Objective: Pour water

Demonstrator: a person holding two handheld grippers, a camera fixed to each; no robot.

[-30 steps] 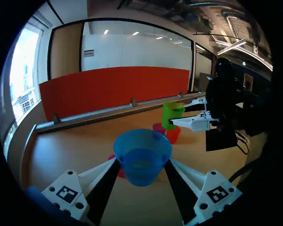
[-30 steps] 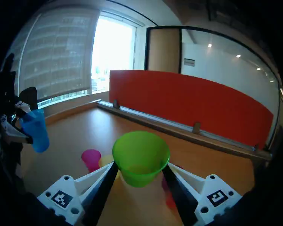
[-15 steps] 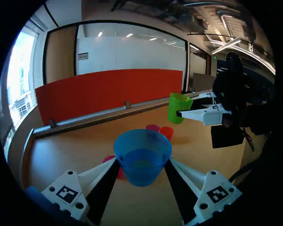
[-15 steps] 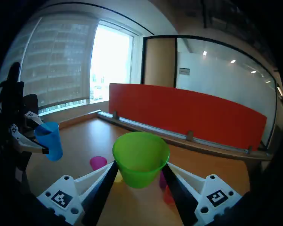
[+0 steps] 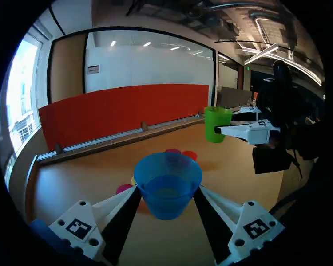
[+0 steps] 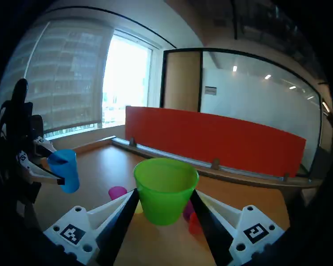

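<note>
In the left gripper view my left gripper is shut on a blue cup with a little water at its bottom, held upright above the wooden table. In the right gripper view my right gripper is shut on a green cup, also upright and lifted. The left gripper view shows the green cup off to the right in the right gripper's white fingers. The blue cup appears at the left of the right gripper view, held by the left gripper. The two cups are well apart.
Several small cups stand on the table between the grippers: a magenta cup, a red cup, a pink cup and a red-orange cup. A red partition runs along the table's far edge. A dark-clothed person stands at the right.
Both grippers have risen with their cups. In the left gripper view the green cup moved up and to the right; in the right gripper view the blue cup came closer to centre.
</note>
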